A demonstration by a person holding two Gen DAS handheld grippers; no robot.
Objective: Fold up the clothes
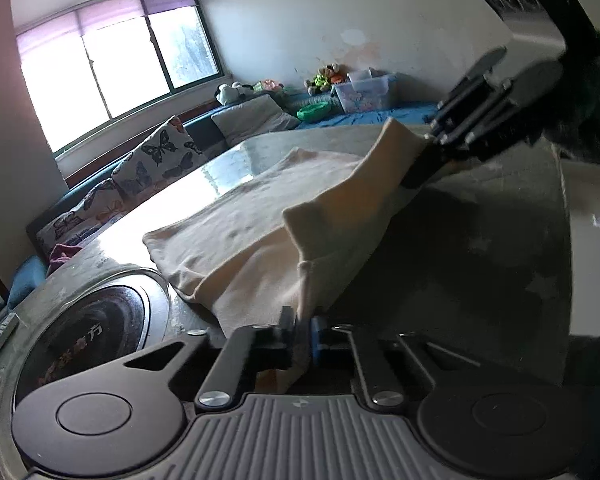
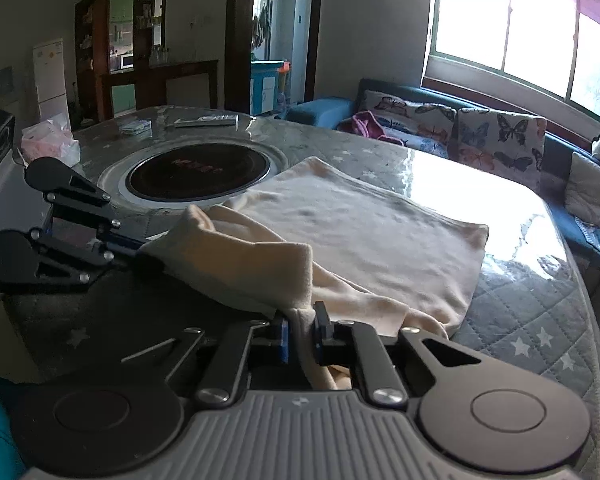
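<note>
A cream garment [image 1: 236, 232] lies spread on the table, with its near edge lifted off the surface. My left gripper [image 1: 302, 332] is shut on that near edge at one corner. My right gripper [image 2: 302, 334] is shut on the same edge of the garment [image 2: 352, 224] at the other corner. The edge hangs between the two grippers as a raised fold. The right gripper also shows in the left wrist view [image 1: 440, 148], and the left gripper shows in the right wrist view [image 2: 140, 250]. The far part of the garment rests flat.
The table [image 2: 512, 320] has a quilted star cover under glass and a round black cooktop [image 2: 198, 176] set in it. A tissue pack [image 2: 50, 142] and small items lie at its far side. A sofa with butterfly cushions [image 2: 496, 140] runs under the window.
</note>
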